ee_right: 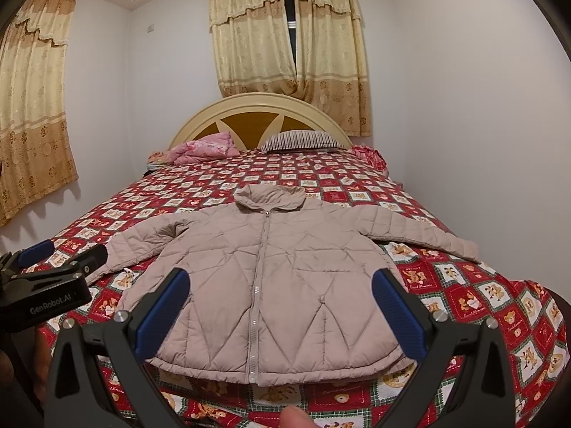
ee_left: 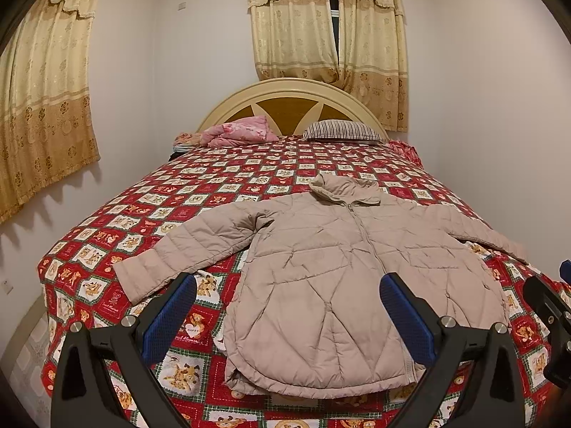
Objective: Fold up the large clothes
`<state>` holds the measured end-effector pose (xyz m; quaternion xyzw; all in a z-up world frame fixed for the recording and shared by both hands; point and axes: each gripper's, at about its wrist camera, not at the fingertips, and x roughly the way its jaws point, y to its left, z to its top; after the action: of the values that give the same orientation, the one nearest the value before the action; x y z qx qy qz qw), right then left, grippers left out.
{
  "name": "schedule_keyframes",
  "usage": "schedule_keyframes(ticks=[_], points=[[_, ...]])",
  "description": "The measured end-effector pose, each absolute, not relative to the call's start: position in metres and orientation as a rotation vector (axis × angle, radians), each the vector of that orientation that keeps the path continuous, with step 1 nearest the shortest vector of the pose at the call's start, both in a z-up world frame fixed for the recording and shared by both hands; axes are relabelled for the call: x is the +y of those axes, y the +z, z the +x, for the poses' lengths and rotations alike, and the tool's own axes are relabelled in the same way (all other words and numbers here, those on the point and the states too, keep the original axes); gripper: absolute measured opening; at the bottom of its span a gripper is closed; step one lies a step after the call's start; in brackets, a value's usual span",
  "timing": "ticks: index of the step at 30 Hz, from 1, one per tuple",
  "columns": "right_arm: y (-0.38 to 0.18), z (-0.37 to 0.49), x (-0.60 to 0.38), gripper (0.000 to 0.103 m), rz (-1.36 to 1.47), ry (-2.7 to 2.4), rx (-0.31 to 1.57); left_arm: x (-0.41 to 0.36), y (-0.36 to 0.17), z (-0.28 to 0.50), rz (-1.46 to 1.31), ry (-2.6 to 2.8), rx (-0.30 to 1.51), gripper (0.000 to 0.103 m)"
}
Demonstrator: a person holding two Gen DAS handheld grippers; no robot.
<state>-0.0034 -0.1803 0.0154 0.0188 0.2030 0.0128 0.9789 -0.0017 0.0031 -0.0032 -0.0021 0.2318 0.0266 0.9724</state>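
A beige quilted zip-up jacket (ee_right: 264, 285) lay flat, sleeves spread, near the foot edge of the red teddy-bear patchwork bed (ee_left: 214, 174). The left gripper (ee_left: 287, 315) and right gripper (ee_right: 280, 308) hung above it, fingers apart, gripping nothing.

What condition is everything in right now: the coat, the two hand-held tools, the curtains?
Jacket: zipped, spread flat on the bed, sleeves out, unfolded.
Left tool: open, holding nothing.
Right tool: open, holding nothing.
Window curtains: drawn, slightly parted.
Striped pillow: lying against the headboard.
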Motion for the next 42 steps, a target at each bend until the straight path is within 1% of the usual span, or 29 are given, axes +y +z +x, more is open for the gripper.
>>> schedule_keyframes(ticks=[31,37,42], points=[[0.006,-0.001,-0.179,0.103,0.057,0.092,0.416,0.005,-0.011,0.004,-0.001,0.053,0.486,0.102],[-0.01,0.012,-0.188,0.103,0.101,0.149,0.464,0.003,-0.024,0.018,0.005,0.049,0.514,0.102],[-0.044,0.05,-0.224,0.103,0.22,0.177,0.586,-0.001,-0.036,0.054,0.049,0.05,0.525,0.102]])
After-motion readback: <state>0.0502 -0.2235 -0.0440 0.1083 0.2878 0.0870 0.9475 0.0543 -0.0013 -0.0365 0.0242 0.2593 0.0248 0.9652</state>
